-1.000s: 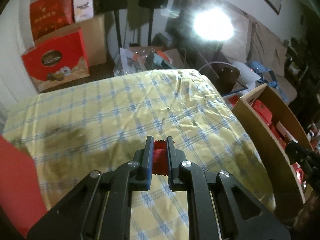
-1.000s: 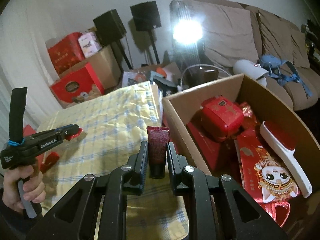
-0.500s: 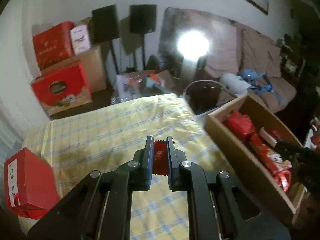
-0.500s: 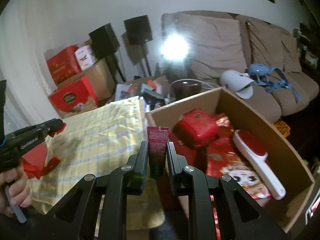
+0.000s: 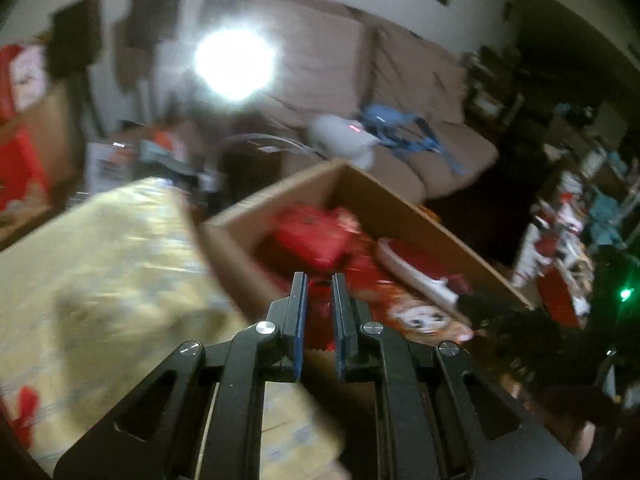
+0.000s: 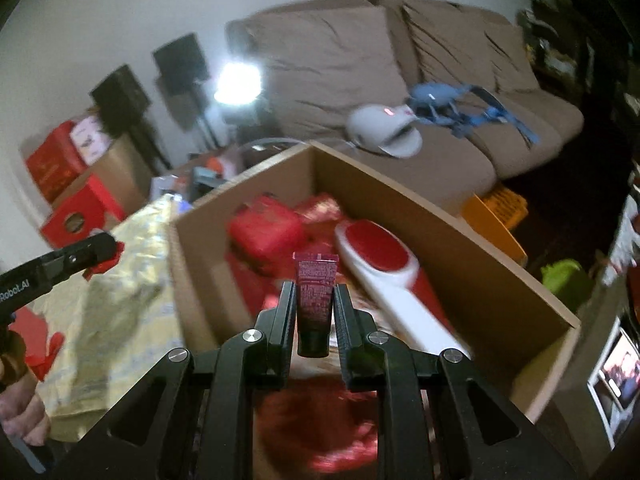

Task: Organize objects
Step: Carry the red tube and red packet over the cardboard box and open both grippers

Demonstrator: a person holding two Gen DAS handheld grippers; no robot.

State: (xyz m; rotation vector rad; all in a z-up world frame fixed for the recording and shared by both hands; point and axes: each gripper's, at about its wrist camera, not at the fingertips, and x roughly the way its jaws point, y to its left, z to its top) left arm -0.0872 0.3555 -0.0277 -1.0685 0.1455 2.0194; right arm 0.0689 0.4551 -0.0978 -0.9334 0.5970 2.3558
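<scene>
The right gripper (image 6: 315, 308) is clamped on a dark red tube (image 6: 315, 296), cap toward the camera, held above the open cardboard box (image 6: 460, 232). Ahead of it in the box lie a red pouch (image 6: 266, 236) and a red-and-white brush (image 6: 384, 268). The left gripper (image 5: 319, 320) is nearly closed on a small red packet (image 5: 320, 308), just beside the box's near wall, with the yellow tablecloth (image 5: 100, 272) to its left.
</scene>
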